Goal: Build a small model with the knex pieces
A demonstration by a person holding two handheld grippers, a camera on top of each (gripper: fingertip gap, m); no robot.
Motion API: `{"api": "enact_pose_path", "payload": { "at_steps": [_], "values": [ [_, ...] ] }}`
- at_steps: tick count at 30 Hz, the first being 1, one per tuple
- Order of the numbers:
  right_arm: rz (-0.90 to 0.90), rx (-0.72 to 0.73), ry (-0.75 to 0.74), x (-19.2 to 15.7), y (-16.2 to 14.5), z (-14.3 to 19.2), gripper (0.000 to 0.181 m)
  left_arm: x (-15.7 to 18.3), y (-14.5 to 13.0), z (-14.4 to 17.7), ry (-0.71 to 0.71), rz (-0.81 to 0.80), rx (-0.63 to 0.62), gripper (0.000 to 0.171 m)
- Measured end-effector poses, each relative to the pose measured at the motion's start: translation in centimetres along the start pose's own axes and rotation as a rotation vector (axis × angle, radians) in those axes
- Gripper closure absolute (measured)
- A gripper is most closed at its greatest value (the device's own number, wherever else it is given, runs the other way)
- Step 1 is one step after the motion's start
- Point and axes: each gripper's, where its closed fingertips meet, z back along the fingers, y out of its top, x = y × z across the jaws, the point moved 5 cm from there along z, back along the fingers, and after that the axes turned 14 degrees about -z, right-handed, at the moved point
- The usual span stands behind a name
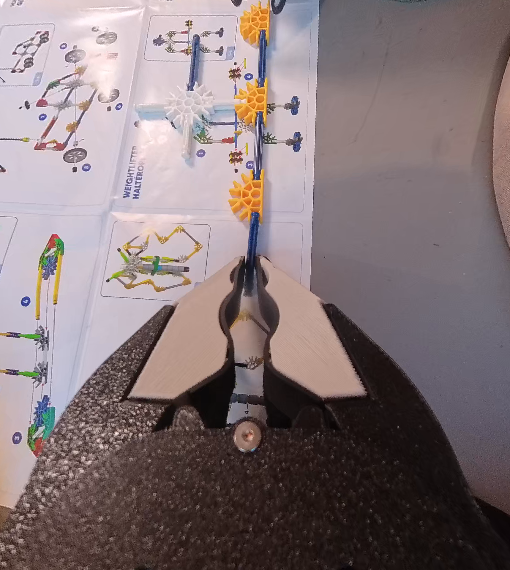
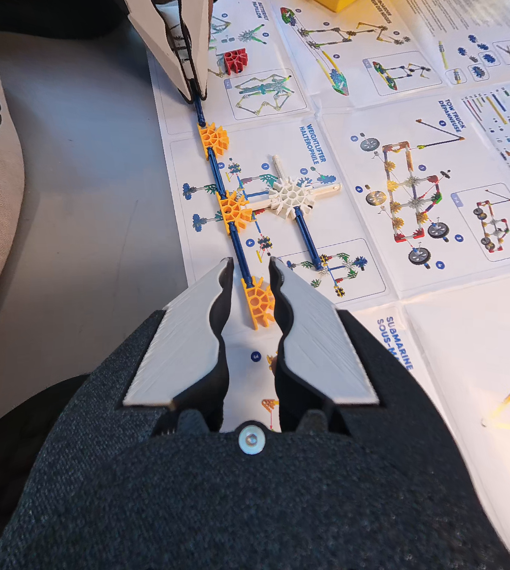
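Left gripper (image 1: 250,262) clamps the blue rod (image 1: 253,237); right gripper (image 2: 251,262), spread apart, straddles the chain's far yellow connector (image 2: 258,303).

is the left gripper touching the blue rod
Touching: in the left wrist view the left gripper is shut on the blue rod, whose end sits pinched between its tips.

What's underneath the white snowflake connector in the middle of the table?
The white snowflake connector lies on the printed instruction sheet, over a panel of drawn models. White rods and a blue rod stick out from it. The print directly beneath it is covered.
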Motion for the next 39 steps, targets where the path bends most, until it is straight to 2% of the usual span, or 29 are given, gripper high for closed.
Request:
{"api": "enact_pose_path", "payload": {
  "at_steps": [15,22,28,34,39],
  "values": [
    [0.017,0.010,-0.002,-0.3,0.3,-0.7,0.159,0.1,-0.2,-0.2,-0.006,0.001,-0.009,0.168],
    [0.008,0.128,-0.076,0.5,1.9,-1.2,0.160,0.0,-0.2,-0.2,-0.003,0.001,-0.009,0.168],
    [0.014,0.163,-0.097,0.1,3.2,-2.3,0.164,0.1,-0.2,-0.2,-0.003,0.001,-0.009,0.168],
    [0.066,0.113,-0.064,-1.7,5.3,-5.0,0.167,0.1,-0.2,-0.2,-0.003,0.002,-0.009,0.168],
    [0.095,0.098,-0.123,0.1,7.7,-5.1,0.181,0.1,-0.2,-0.2,0.004,-0.007,-0.014,0.168]
  ]
}}
